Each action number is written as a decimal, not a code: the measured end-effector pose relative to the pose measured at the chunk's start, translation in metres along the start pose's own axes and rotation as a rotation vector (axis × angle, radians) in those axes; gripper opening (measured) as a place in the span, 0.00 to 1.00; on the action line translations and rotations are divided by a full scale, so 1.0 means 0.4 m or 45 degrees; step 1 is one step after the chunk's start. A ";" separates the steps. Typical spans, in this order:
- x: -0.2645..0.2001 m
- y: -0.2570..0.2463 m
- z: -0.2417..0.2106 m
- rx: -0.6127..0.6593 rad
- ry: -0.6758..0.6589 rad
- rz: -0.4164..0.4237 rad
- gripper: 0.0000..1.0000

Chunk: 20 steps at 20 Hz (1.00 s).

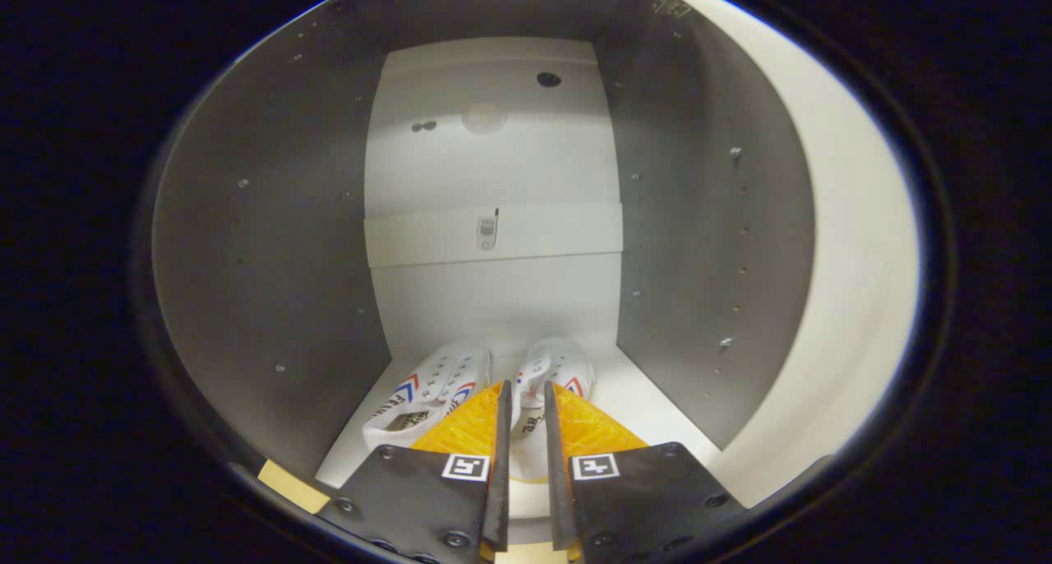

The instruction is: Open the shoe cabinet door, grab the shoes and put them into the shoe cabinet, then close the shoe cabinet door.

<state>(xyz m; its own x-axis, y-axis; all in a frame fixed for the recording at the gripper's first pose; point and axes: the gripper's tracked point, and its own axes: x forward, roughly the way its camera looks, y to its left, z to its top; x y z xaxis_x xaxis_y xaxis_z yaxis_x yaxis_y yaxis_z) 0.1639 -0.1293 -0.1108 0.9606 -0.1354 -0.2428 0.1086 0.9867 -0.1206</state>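
My claw (526, 432) sits nearest, its fingers close together with a narrow gap. The right shoe's (552, 375) heel lies in that gap, but I can't tell if both fingers press it. The left shoe (431, 391) lies just beside it on the cabinet floor (649, 399). Both shoes are inside, toes toward the back wall (493, 284). I judge placing is near done: I'd free the fingers fully, back straight out without dragging the heel, then go for the door.
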 end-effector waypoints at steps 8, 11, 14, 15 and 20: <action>-0.239 -0.029 0.071 -0.018 -0.160 -0.048 0.22; -0.329 -0.047 0.082 0.012 -0.203 -0.048 0.22; -0.420 -0.070 0.092 0.044 -0.237 -0.028 0.22; -0.451 -0.078 0.095 0.041 -0.246 -0.020 0.22; -0.611 -0.130 0.110 0.012 -0.271 0.027 0.22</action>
<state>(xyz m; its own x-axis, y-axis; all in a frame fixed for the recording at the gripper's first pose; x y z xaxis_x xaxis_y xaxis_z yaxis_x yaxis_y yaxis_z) -0.0653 -0.1437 -0.0029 0.9949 -0.0939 -0.0362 0.0895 0.9901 -0.1084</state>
